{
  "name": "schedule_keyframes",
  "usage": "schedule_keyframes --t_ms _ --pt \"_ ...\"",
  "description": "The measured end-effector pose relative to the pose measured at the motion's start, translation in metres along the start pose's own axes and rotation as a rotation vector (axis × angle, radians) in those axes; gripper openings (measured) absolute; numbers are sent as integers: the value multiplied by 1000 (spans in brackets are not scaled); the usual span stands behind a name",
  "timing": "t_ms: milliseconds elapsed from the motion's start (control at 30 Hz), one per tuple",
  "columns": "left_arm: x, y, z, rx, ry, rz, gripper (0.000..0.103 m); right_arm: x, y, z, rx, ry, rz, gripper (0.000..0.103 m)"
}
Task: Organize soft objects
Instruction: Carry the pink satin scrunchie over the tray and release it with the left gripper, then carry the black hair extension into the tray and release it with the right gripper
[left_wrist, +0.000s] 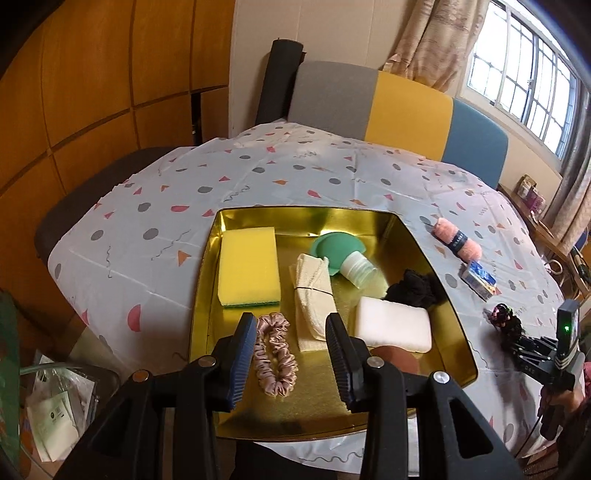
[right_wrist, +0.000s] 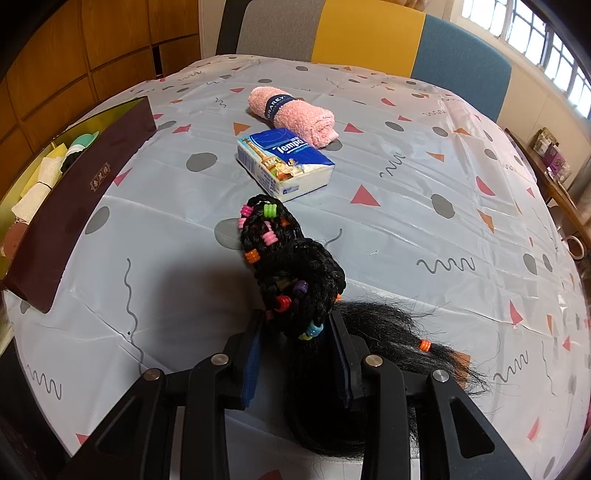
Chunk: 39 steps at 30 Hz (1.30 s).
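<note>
Black braided hairpiece with coloured beads is clenched by the right tool, to be carried into the gold tin tray, above which the left tool is held released.

A gold tray is seen holding a yellow sponge, a pink scrunchie and a white sponge. The table is covered in pale cloth patterned with grey dots, pink and orange triangles. A black braided hairpiece is studded with multicoloured beads; beyond it, a pink towel is banded in navy.
</note>
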<state>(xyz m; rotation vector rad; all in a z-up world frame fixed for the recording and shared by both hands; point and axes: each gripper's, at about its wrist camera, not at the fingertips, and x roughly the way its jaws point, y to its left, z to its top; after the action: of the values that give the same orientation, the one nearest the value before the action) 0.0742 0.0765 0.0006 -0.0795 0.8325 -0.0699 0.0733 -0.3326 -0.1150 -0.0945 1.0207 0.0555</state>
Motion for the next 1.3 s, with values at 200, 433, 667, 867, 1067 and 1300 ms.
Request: schedule_keyframes --t_ms 200,433,667,867,1067,1300 --pt "-5 -6 -5 23 -14 -9 39 1 1 0 8 3 -16 32" --pt "-6 -5 -10 32 -10 -25 39 0 6 6 35 39 -50 12" --pt "-4 4 -14 15 -5 -37 39 -3 15 13 61 67 -63 9" --pt "-4 10 -15 2 -10 -38 39 -21 13 20 126 34 -3 8" --pt "-2 12 -17 0 -5 -39 39 -39 21 27 159 -4 62 8" --pt "-2 14 -16 -4 -6 -38 39 -74 40 49 180 -106 171 8"
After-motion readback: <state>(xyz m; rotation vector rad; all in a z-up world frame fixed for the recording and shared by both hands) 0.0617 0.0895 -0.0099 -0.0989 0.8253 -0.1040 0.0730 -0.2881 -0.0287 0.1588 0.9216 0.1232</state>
